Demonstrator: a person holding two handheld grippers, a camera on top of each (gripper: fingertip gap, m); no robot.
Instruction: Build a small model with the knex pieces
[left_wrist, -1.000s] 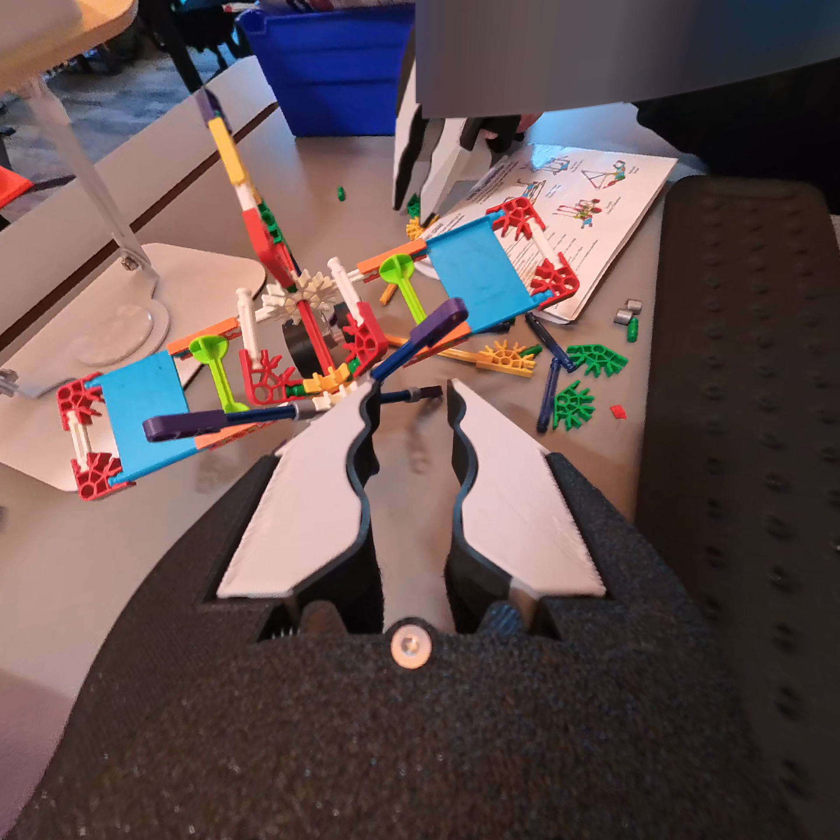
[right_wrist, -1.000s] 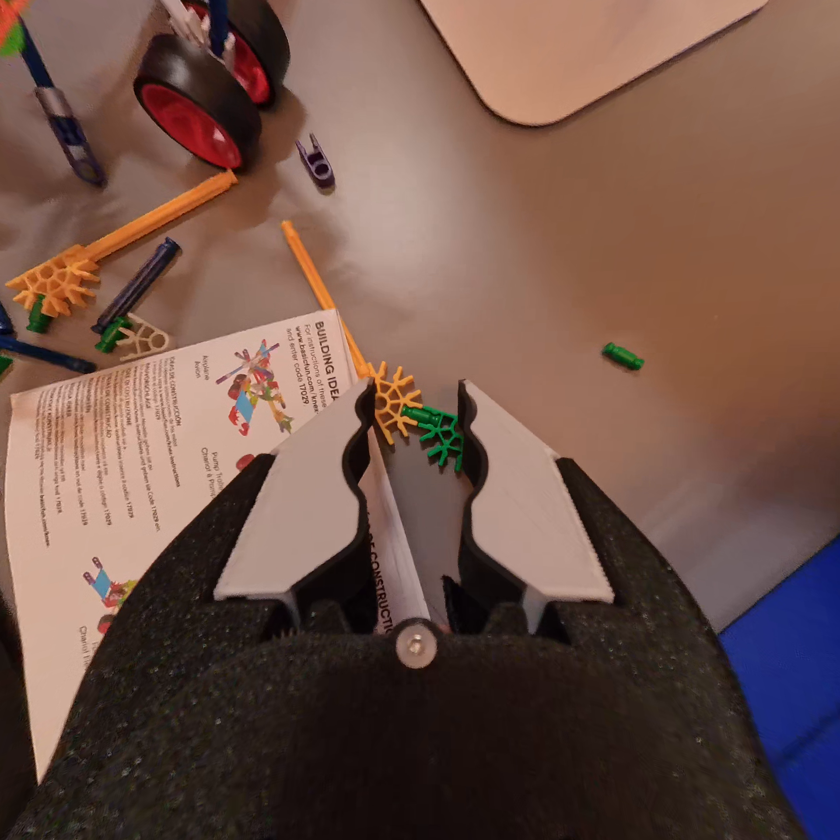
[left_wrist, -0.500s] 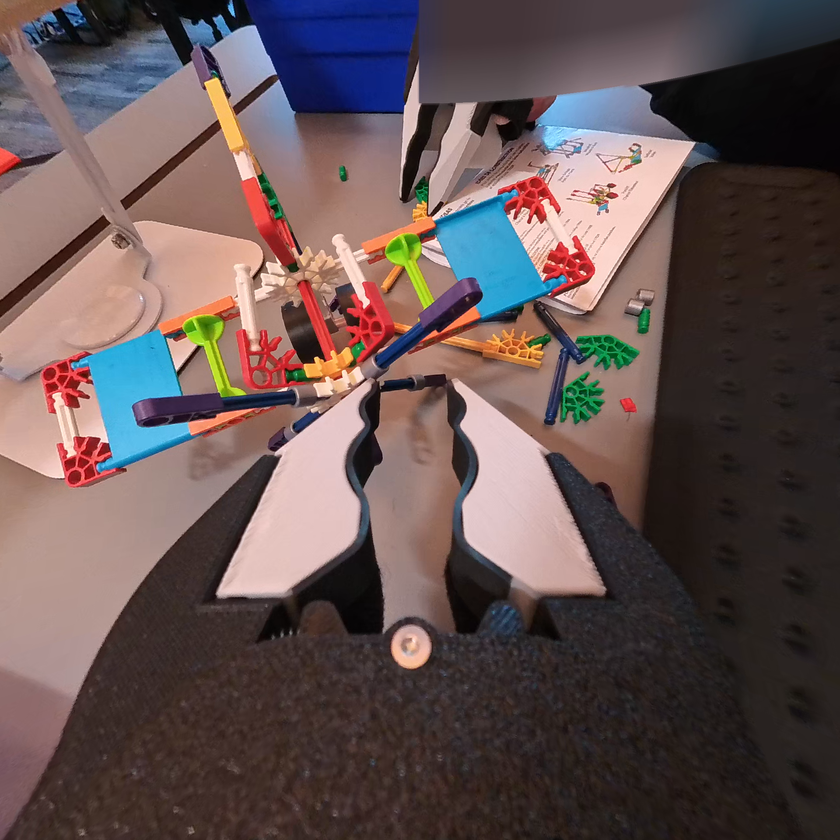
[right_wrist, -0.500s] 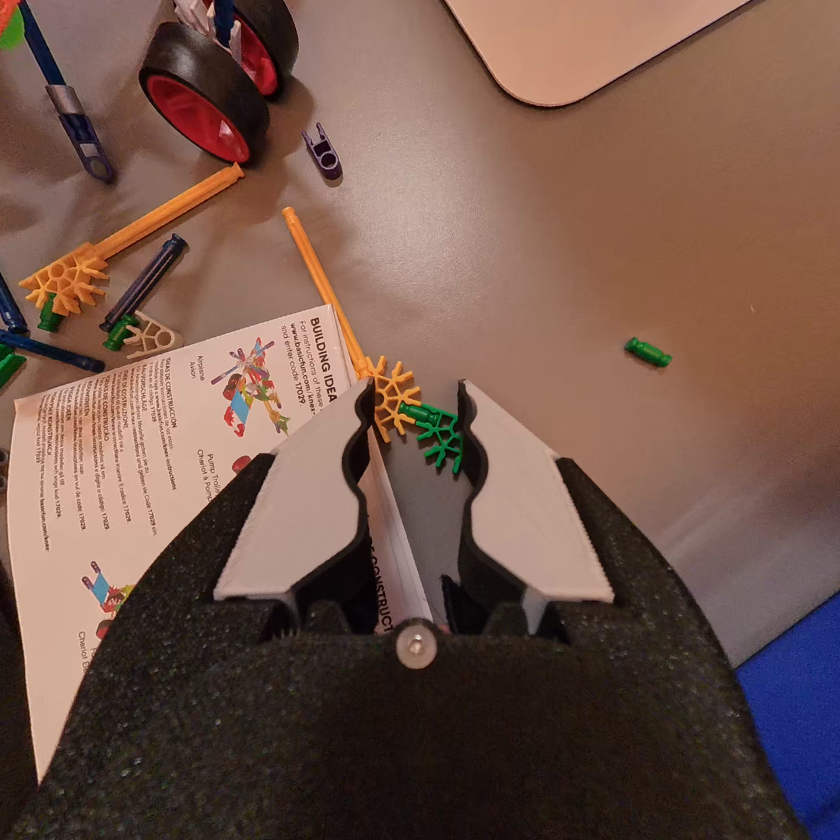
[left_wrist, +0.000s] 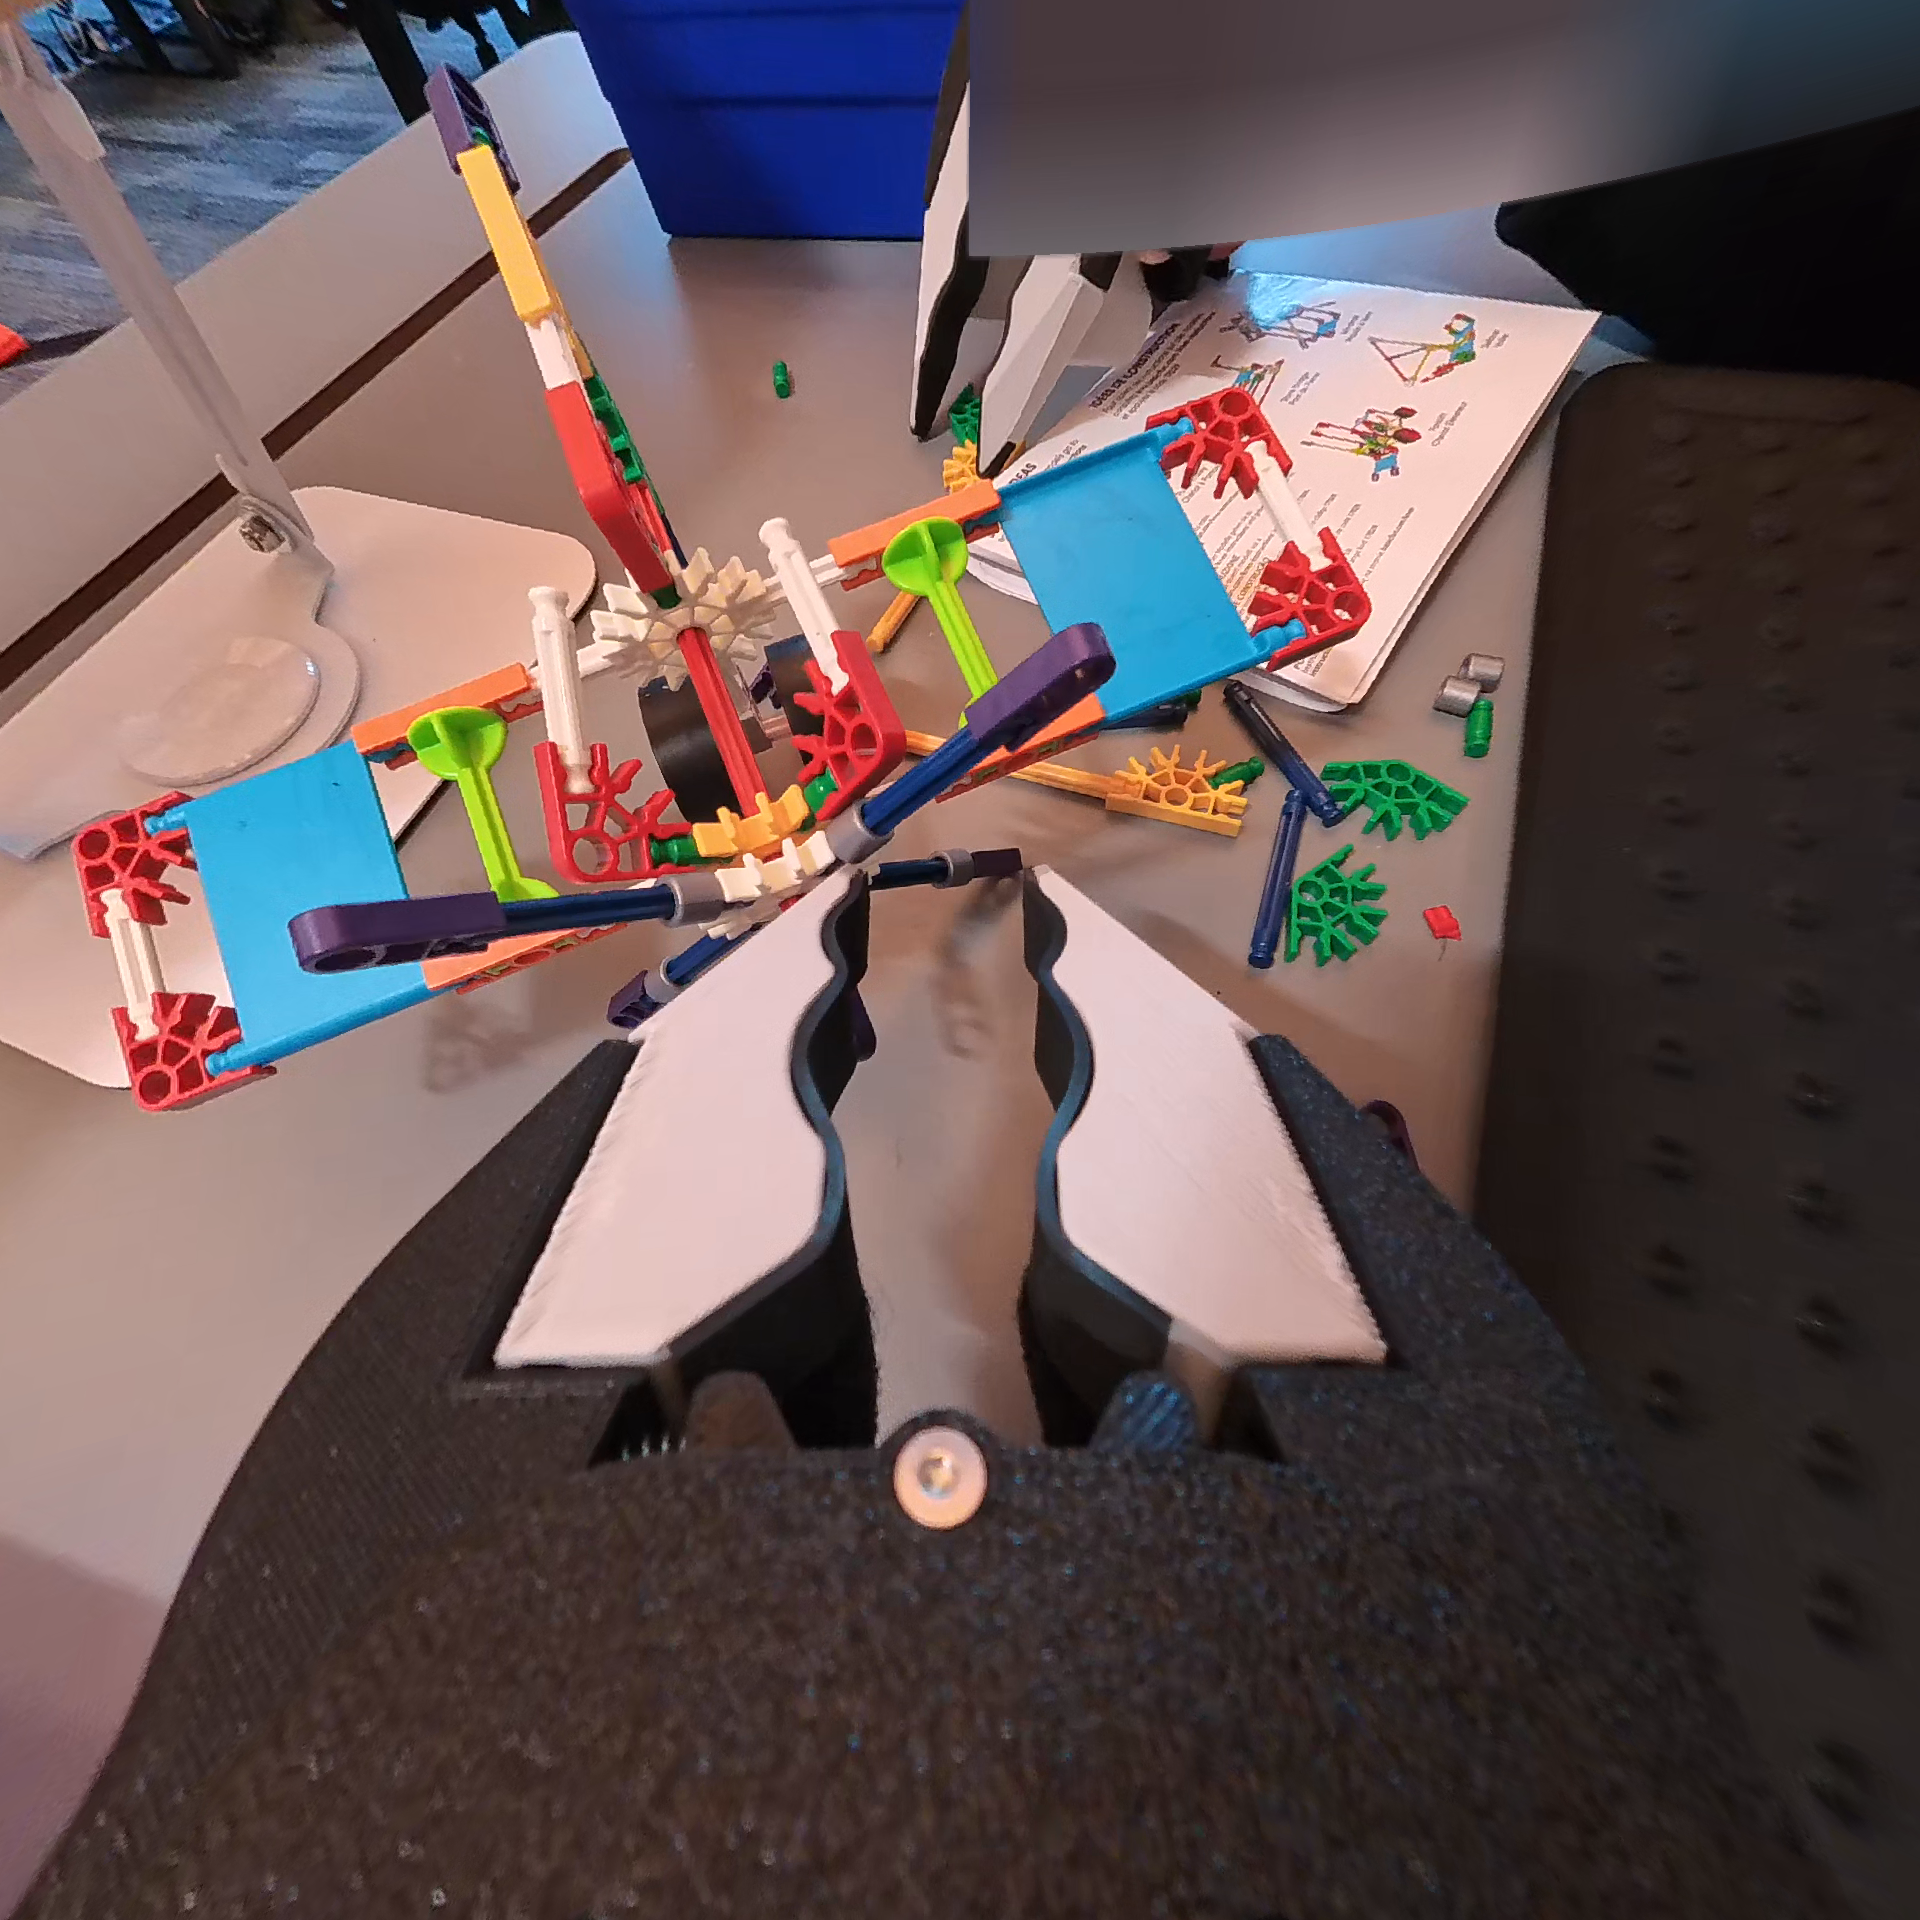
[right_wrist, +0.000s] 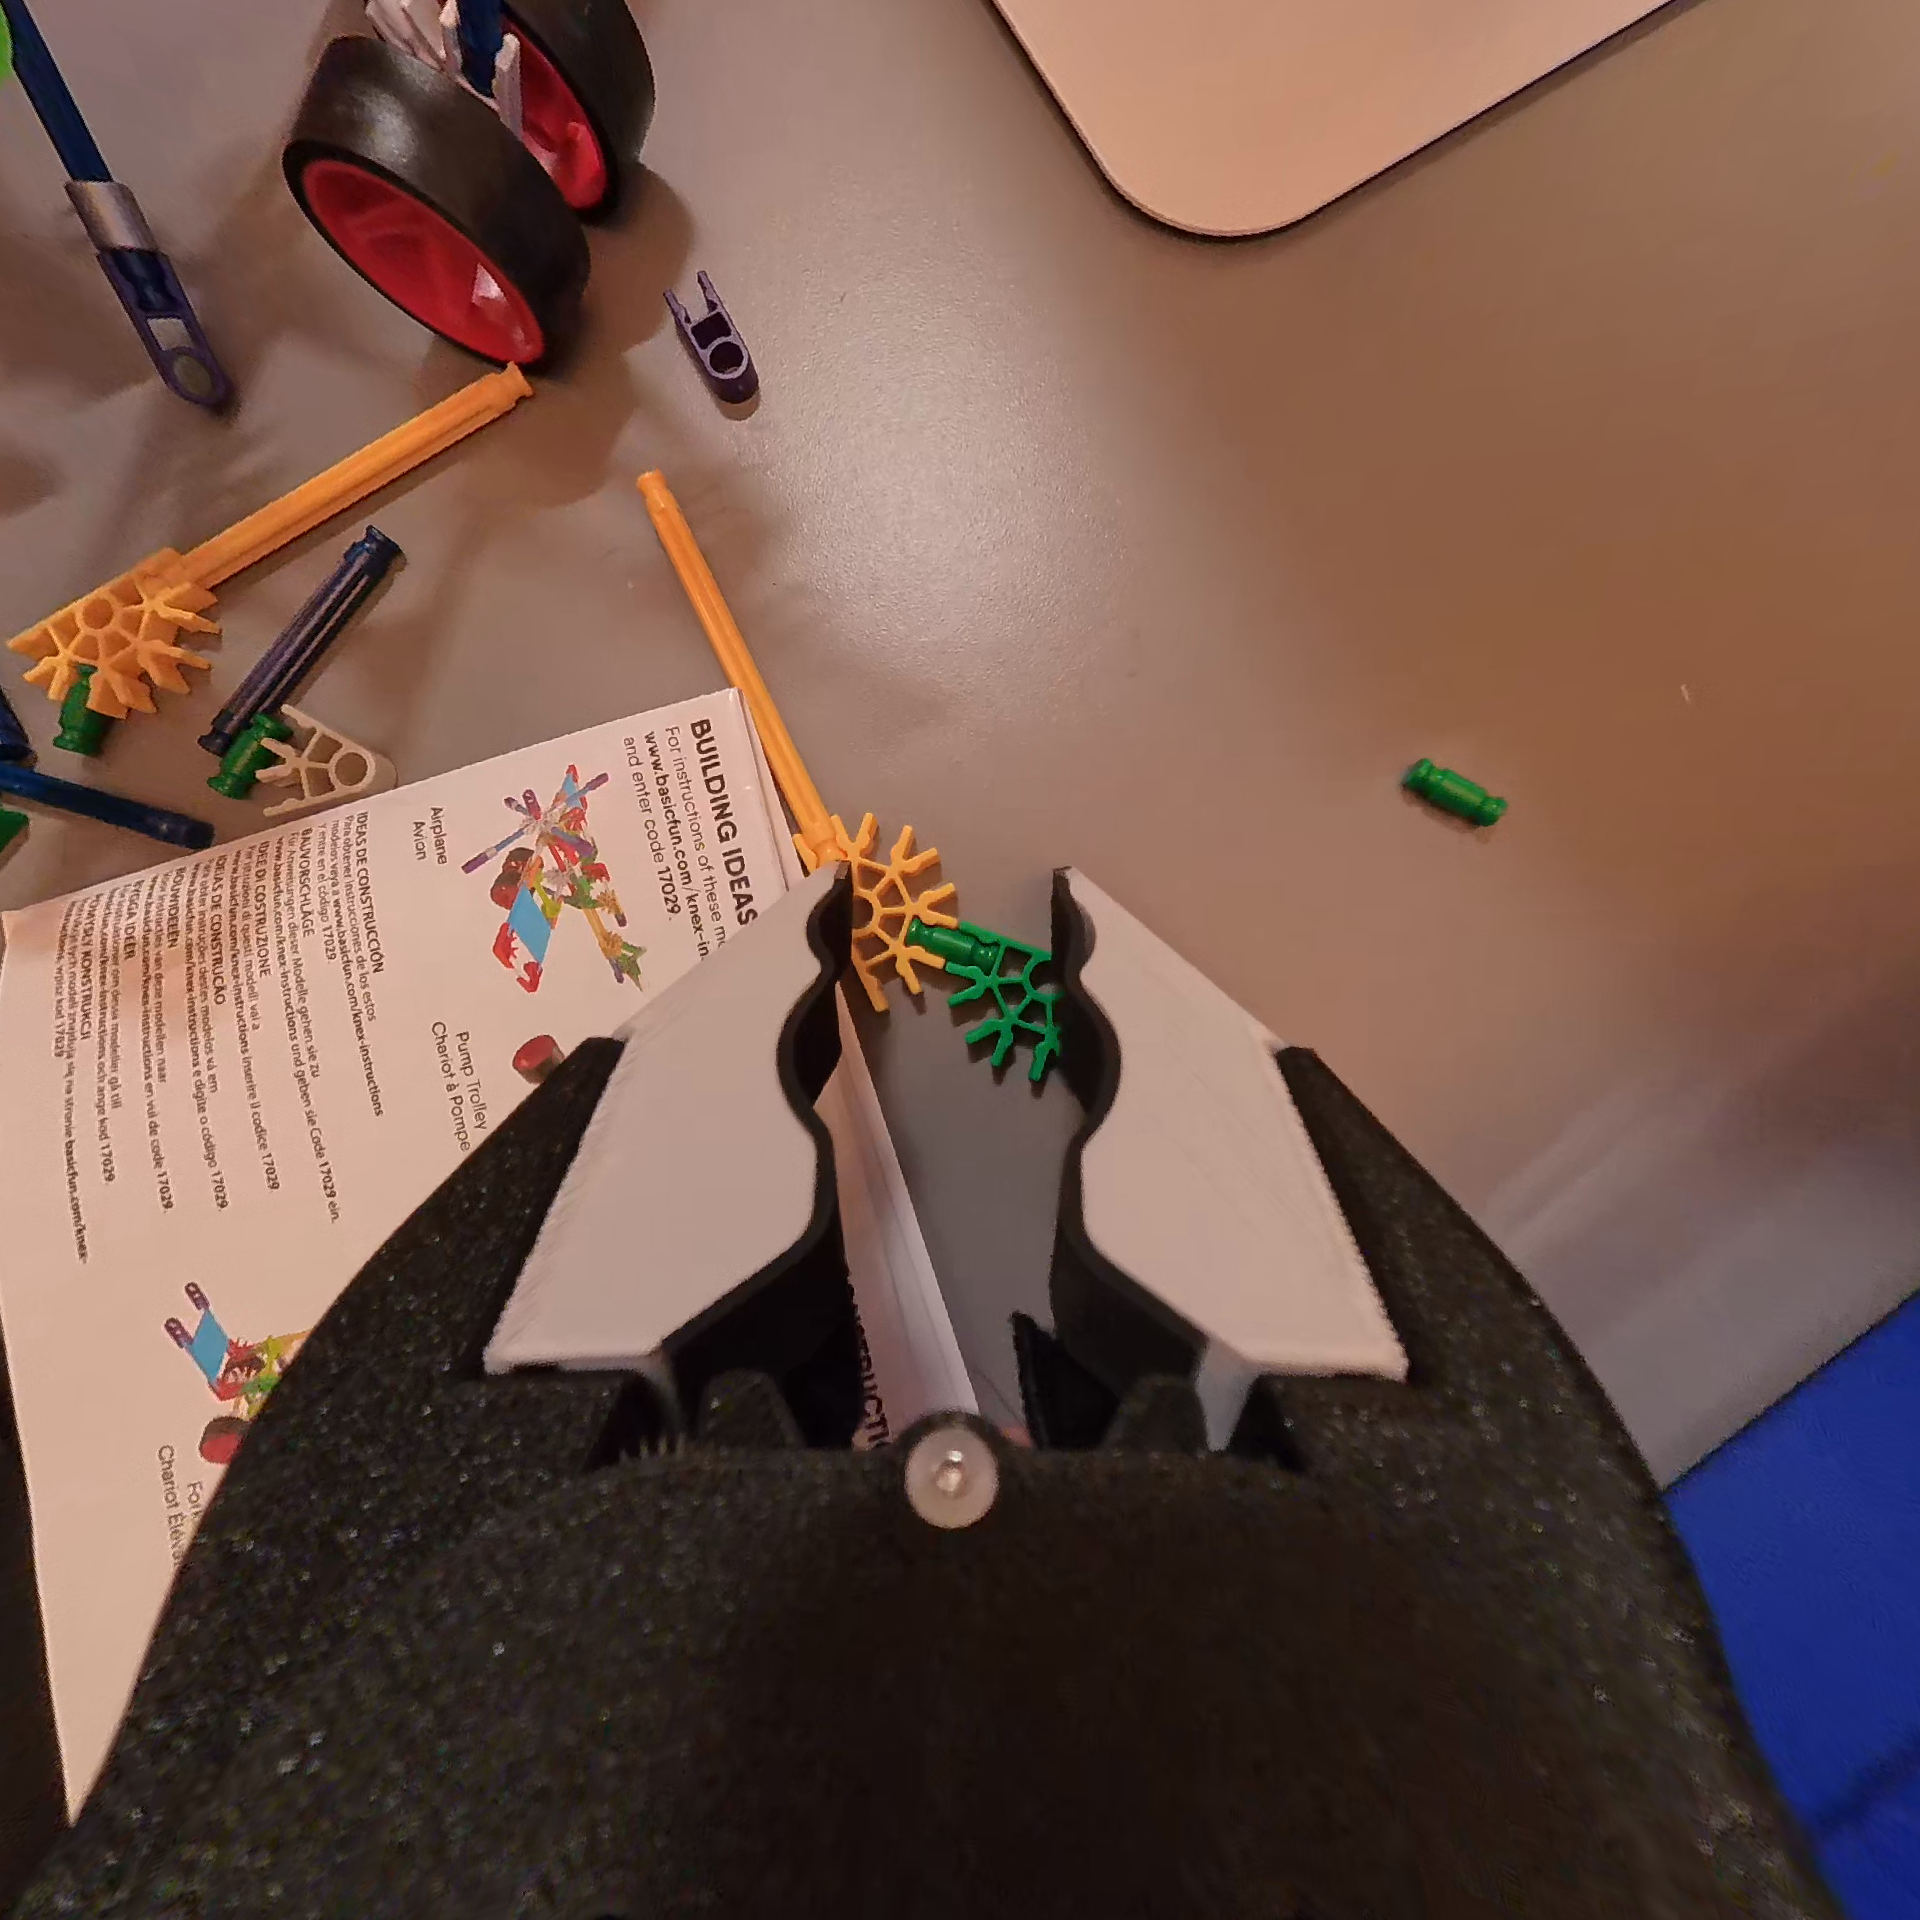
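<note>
Two hand-held grippers are working over a grey bench (left_wrist: 312, 1195) scattered with plastic construction-toy pieces. The left gripper (left_wrist: 940, 894) is hovering with its jaws parted and nothing between them, its tips just in front of a dark blue rod (left_wrist: 935, 868) that sticks out from a colourful toy model (left_wrist: 717, 727). The model is standing on black wheels with red hubs (right_wrist: 436, 229), spreading two blue panels (left_wrist: 1127, 582) framed by red connectors, and raising a tall mast of yellow, white and red pieces. Beyond it, a pale flat stand base (left_wrist: 436, 582) and a blue bin (left_wrist: 769, 114) are sitting at the far edge, the bin cut off by the frame. To the right, loose green fan connectors (left_wrist: 1392, 795), blue rods and small grey spacers (left_wrist: 1465, 686) are lying near a black dimpled mat (left_wrist: 1714, 935). The right gripper (right_wrist: 951, 904) is pointing down at the bench, jaws also apart and gripping nothing; a yellow connector on a yellow rod (right_wrist: 894, 914), joined by a short green rod to a green fan connector (right_wrist: 1008, 997), is lying between its tips, the green piece touching the right finger. A printed instruction sheet (right_wrist: 312, 987) is lying under its left finger, partly hidden by the gripper body; it carries small text and pictures of models. A loose green rod (right_wrist: 1452, 792) and a purple clip (right_wrist: 717, 343) are lying apart.
</note>
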